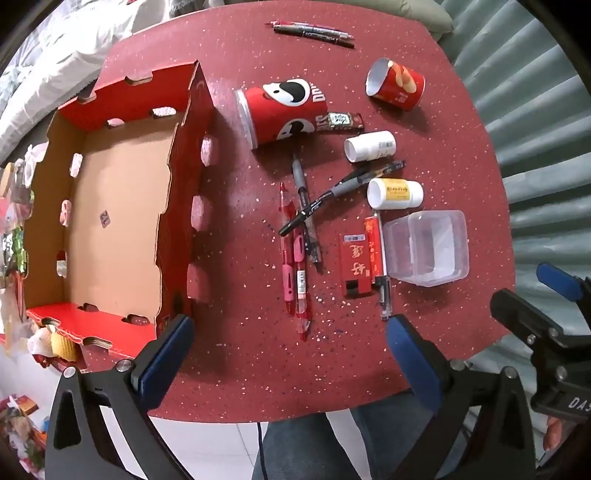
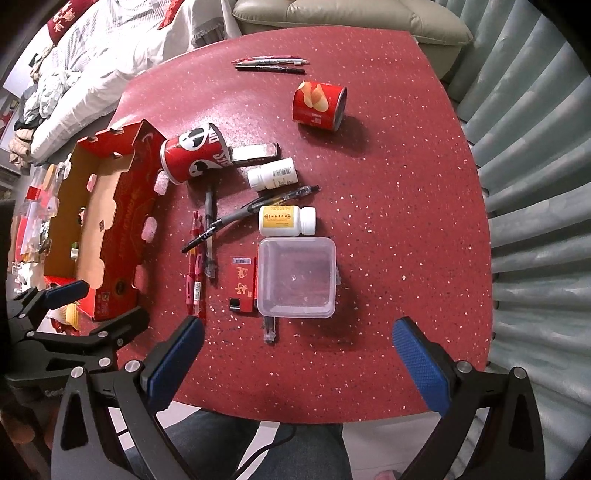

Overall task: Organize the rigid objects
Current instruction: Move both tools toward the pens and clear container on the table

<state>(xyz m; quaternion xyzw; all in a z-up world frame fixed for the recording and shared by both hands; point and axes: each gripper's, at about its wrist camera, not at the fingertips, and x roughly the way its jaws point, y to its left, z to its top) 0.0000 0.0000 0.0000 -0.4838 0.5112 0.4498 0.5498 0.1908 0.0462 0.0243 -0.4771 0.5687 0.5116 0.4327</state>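
Note:
An empty red cardboard box stands open at the table's left. Beside it lie a large red chip can, a short red can, two white bottles, a pile of pens, a red card pack and a clear plastic tub. My left gripper hovers open above the table's near edge. My right gripper hovers open just short of the tub, holding nothing.
The red speckled table holds two more pens at its far edge and a dark snack bar by the large can. A sofa and white bedding lie behind. A person's knees show below.

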